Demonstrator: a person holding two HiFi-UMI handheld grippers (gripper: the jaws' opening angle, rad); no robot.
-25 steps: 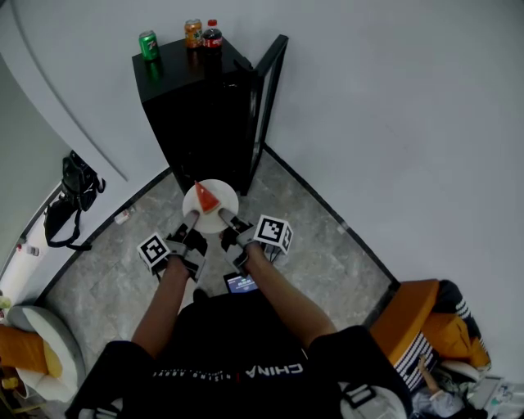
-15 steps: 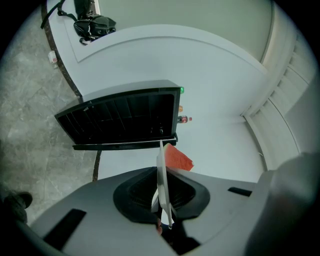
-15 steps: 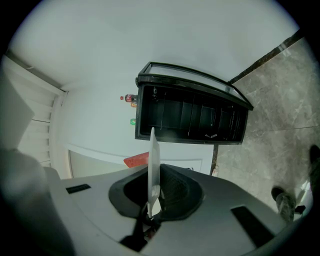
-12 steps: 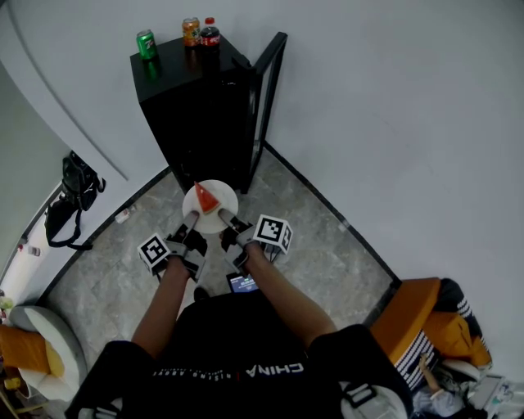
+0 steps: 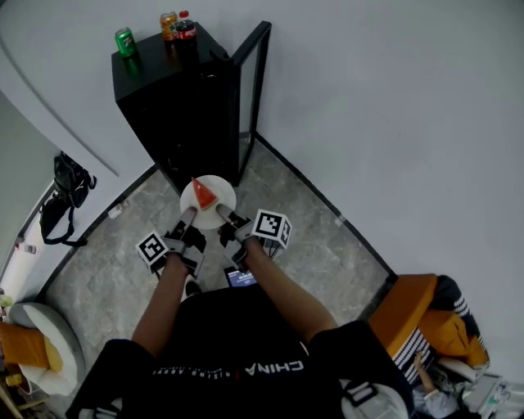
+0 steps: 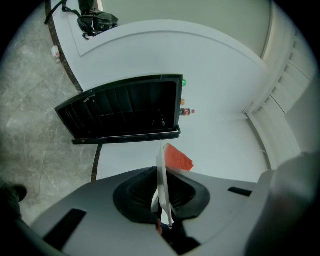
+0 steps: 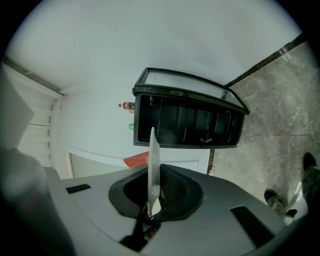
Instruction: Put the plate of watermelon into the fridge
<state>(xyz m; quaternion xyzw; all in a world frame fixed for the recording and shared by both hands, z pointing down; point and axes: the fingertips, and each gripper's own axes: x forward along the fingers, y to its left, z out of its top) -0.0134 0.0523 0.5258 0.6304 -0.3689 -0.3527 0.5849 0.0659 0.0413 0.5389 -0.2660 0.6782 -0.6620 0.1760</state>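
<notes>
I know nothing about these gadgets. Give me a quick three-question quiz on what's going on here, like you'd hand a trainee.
1. True or false: the tall black fridge has its door open.
2. What holds the round white plate carrying the red watermelon wedge? A one gripper; B both grippers; C a bare hand.
3. How many drink containers stand on the fridge's top?

Key
1. True.
2. B: the left gripper and the right gripper each clamp its near rim.
3. Three: a green can, an orange can and a dark bottle.
</notes>
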